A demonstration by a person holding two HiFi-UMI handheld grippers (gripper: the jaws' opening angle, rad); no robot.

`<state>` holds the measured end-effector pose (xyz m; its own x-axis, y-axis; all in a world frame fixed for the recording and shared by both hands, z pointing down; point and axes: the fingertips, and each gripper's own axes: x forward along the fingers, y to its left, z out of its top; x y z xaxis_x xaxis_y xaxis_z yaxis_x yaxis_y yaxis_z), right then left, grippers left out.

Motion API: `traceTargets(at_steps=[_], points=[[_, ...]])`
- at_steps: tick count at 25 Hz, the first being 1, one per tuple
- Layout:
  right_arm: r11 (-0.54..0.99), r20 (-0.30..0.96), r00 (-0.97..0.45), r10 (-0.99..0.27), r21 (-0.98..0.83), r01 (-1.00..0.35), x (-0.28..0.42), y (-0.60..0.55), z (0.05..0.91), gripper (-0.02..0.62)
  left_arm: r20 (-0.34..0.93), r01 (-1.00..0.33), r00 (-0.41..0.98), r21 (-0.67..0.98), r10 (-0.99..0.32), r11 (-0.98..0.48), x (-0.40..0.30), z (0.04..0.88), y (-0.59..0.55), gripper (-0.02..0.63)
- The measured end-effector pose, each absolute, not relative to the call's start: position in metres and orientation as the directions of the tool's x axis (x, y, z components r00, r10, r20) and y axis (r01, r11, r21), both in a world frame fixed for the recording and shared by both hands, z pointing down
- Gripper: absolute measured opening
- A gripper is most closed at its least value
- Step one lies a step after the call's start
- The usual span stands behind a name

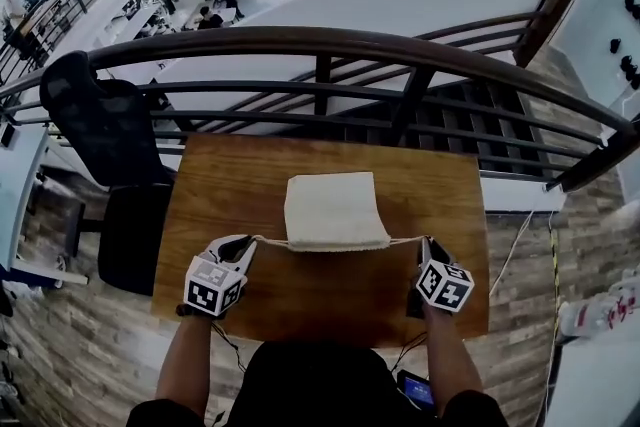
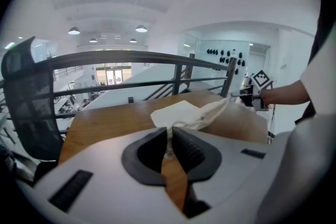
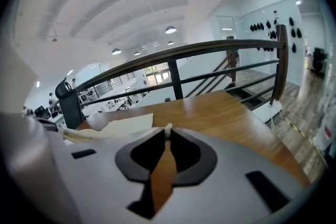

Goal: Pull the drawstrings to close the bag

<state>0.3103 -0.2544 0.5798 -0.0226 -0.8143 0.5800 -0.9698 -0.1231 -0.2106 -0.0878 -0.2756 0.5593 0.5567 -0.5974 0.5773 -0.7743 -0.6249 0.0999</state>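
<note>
Pull stage: both cords are gripped and stretched, but the bag looks not yet cinched.

The wooden table point(image 1: 330, 300) carries the cream bag point(image 1: 333, 207) lying flat at its middle, mouth on the near edge. The left tongs point(image 1: 243, 245) sit just near-left of that mouth, pinched together on the left drawstring point(image 1: 268, 240). The right tongs point(image 1: 424, 248), at the near right, are clamped on the tip of the right drawstring point(image 1: 405, 240). Both cords run almost straight out from the mouth. The next move, I judge, calls for drawing the two tongs further apart, left and right, with both grips held firm, until the mouth bunches shut.
</note>
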Motion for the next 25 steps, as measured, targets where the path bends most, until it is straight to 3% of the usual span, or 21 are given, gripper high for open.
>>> traceTargets(at_steps=[7,19,25], points=[[-0.089,0.572,-0.007,-0.820,-0.141,-0.986,0.310,-0.261,0.573,0.029,0.619,-0.839,0.424,-0.006,-0.661,-0.544,-0.101,0.565,-0.287,0.037],[-0.119,0.571,0.026,-0.820,-0.127,-0.985,0.325,-0.273,0.564,0.029,0.617,-0.940,0.267,-0.003,-0.740,-0.342,-0.142,0.569,-0.303,0.037],[-0.141,0.575,0.060,-0.816,-0.097,-0.985,0.327,-0.272,0.567,0.029,0.619,-0.937,0.250,-0.039,-0.744,-0.347,-0.139,0.568,-0.299,0.037]])
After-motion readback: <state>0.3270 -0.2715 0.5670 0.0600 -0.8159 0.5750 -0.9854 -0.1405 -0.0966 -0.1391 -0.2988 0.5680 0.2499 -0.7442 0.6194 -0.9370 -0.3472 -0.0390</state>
